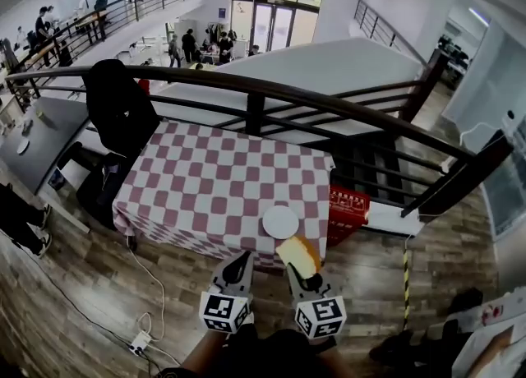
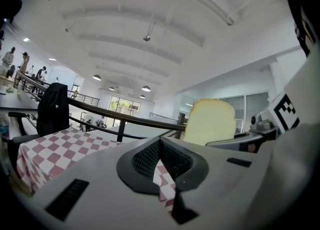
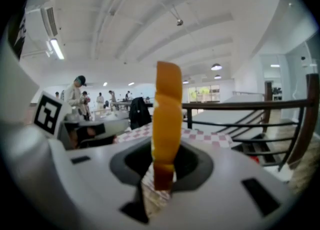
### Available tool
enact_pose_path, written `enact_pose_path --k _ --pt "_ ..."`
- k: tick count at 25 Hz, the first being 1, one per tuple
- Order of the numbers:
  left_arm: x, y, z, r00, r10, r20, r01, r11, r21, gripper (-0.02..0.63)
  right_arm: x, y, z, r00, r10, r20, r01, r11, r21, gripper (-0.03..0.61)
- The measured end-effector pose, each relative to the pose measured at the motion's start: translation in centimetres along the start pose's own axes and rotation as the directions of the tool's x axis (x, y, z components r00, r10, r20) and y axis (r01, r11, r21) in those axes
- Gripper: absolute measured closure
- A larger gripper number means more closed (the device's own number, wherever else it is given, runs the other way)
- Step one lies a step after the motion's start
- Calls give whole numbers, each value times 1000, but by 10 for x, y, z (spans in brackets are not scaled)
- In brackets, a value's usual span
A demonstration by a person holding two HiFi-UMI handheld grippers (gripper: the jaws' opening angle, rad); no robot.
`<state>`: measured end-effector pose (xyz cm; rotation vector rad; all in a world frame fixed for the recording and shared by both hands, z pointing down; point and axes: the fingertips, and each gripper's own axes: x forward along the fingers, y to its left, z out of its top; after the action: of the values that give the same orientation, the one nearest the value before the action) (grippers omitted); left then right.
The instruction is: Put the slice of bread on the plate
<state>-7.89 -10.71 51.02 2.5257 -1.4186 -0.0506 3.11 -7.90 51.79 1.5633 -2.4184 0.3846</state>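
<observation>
A slice of bread (image 1: 299, 255) with a brown crust stands upright and edge-on in my right gripper (image 1: 297, 269), which is shut on its lower end. In the right gripper view the bread (image 3: 167, 109) rises from between the pads of the right gripper (image 3: 165, 150). The white plate (image 1: 280, 222) lies near the front edge of the red-and-white checked table (image 1: 205, 179), just beyond the bread. My left gripper (image 1: 241, 265) hangs beside the right one, short of the table. In its own view the left gripper (image 2: 160, 141) is shut and holds nothing, with the bread (image 2: 210, 121) at its right.
A dark railing (image 1: 255, 89) runs behind the table. A black chair with a jacket (image 1: 119, 105) stands at the table's left. A red box (image 1: 347, 208) sits at its right, by the stairs (image 1: 374, 171). A cable and power strip (image 1: 141, 341) lie on the wooden floor.
</observation>
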Motion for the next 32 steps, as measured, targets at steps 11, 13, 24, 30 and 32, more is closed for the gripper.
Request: enact_pose_path --k 11,13,24,30,32 --pt "57 15 -9 999 -26 -43 24 999 -44 596 50 -35 -1 999 -4 -39 5 999 33 476" --pt "72 12 -12 997 -37 -63 34 999 -40 597 61 -44 1 999 21 -33 -19 998 52 476" --pt "140 24 -34 988 -15 -156 9 999 -42 597 117 -91 -12 989 81 -121 -70 993 90 476" --pt "162 27 -69 969 26 -246 -37 998 -41 596 137 -109 -47 969 110 -219 -83 988 130 476" --pt "165 34 -78 962 73 -261 -88 995 -46 596 142 -115 -61 961 118 -251 -79 984 161 476"
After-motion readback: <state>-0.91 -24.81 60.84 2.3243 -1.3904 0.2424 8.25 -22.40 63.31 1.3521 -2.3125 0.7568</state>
